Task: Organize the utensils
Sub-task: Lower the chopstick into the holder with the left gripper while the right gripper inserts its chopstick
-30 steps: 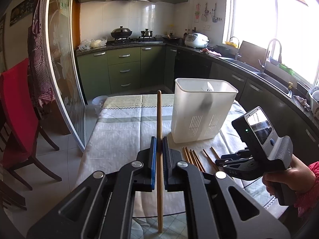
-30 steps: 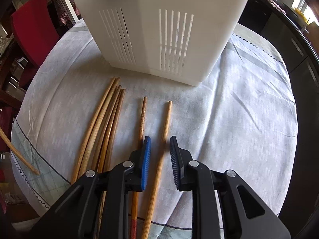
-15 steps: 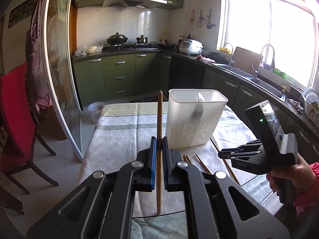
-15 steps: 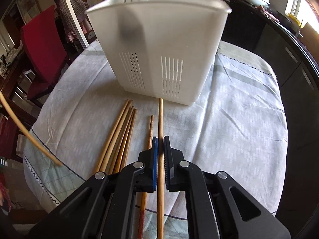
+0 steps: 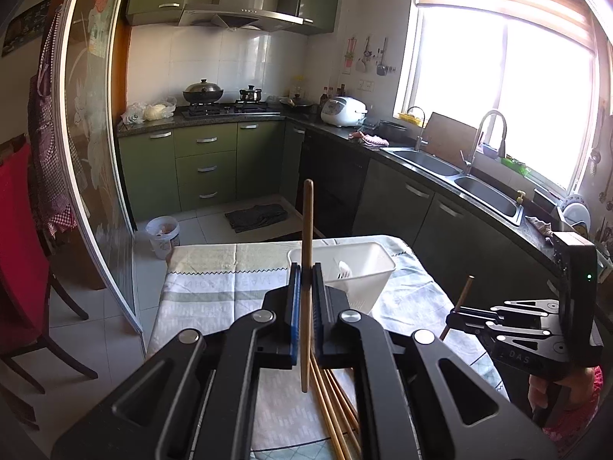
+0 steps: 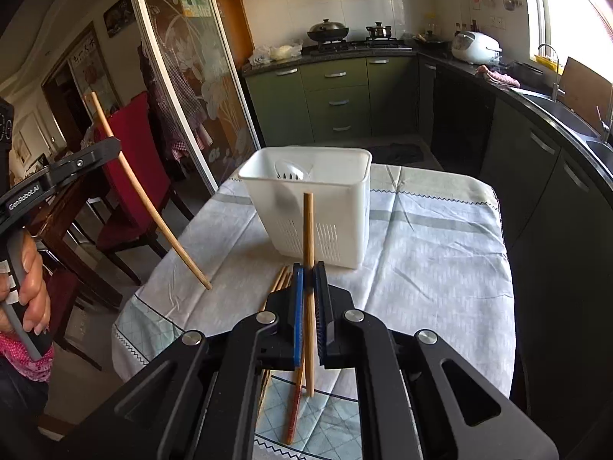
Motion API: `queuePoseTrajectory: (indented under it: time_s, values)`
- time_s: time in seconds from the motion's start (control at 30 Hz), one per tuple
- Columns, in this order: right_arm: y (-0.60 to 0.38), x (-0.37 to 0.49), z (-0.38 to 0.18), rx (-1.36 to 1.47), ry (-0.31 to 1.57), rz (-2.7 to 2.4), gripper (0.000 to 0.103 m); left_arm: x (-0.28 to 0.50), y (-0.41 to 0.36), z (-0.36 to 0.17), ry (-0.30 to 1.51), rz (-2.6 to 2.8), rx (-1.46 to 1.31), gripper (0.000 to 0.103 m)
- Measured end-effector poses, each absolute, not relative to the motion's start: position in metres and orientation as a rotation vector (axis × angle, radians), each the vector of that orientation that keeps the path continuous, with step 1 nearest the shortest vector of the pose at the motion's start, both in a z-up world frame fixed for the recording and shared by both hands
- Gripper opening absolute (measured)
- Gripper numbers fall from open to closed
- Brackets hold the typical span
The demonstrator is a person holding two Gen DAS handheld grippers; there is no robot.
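Note:
My left gripper [image 5: 305, 280] is shut on a wooden chopstick [image 5: 307, 230] and holds it upright above the table. It shows in the right wrist view [image 6: 145, 199] at the left, slanted. My right gripper [image 6: 308, 280] is shut on another chopstick [image 6: 308, 237], lifted upright in front of the white utensil holder [image 6: 329, 199]. The holder [image 5: 367, 268] has a white spoon inside. Several chopsticks [image 5: 333, 414] still lie on the tablecloth [image 6: 429, 253], also visible under my right gripper [image 6: 293, 410]. The right gripper [image 5: 456, 312] appears at the right of the left wrist view.
A red chair [image 6: 130, 176] stands left of the table. Green kitchen cabinets [image 5: 207, 165] and a sink counter [image 5: 452, 176] lie beyond. A small bin [image 5: 163, 235] sits on the floor past the table's far edge.
My right gripper closed on a chopstick and lifted it off the cloth, tilting upward. My left gripper rose higher with its chopstick, so the holder now appears lower and farther.

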State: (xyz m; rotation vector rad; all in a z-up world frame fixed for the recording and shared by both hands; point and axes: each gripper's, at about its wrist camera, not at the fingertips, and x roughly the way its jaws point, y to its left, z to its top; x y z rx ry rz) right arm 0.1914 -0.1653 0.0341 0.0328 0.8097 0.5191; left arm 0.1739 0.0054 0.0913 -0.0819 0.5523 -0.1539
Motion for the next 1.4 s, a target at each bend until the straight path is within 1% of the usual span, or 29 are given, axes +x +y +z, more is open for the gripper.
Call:
queuePoseTrajectory:
  time_s: [0.3,0.5,0.63,0.87,0.9,0.97,1.03,1.1,1.17,1.3,1.4]
  values:
    - [-0.179,0.191,0.099,0.045,0.719,0.547,0.006,0.217,-0.007,0.151,0.517,-0.169,-0.09,0.005]
    - [-0.184,0.195,0.12,0.026,0.722,0.535,0.006,0.252,-0.019,0.175,0.461,-0.139,-0.066,0.005]
    - [-0.191,0.199,0.134,0.027,0.718,0.526,0.006,0.281,-0.027,0.159,0.5,-0.127,-0.048,0.005]
    - [-0.2,0.215,0.172,0.065,0.676,0.514,0.006,0.319,-0.031,0.099,0.658,-0.123,-0.047,0.006]
    - [-0.201,0.219,0.178,0.075,0.67,0.514,0.007,0.322,-0.03,0.09,0.68,-0.122,-0.047,0.007]
    - [-0.202,0.229,0.189,0.095,0.659,0.508,0.007,0.324,-0.028,0.077,0.709,-0.12,-0.047,0.018]
    - [-0.202,0.24,0.201,0.114,0.644,0.498,0.007,0.323,-0.023,0.071,0.722,-0.123,-0.053,0.024]
    - [-0.201,0.254,0.21,0.132,0.63,0.486,0.007,0.317,-0.017,0.071,0.723,-0.131,-0.069,0.029]
    - [-0.199,0.268,0.216,0.146,0.615,0.469,0.007,0.306,-0.013,0.076,0.709,-0.135,-0.079,0.036]
    - [-0.19,0.302,0.211,0.161,0.637,0.437,0.007,0.277,-0.002,0.084,0.682,-0.142,-0.083,0.041]
    - [-0.178,0.325,0.184,0.146,0.699,0.416,0.007,0.258,0.004,0.077,0.713,-0.152,-0.075,0.041]
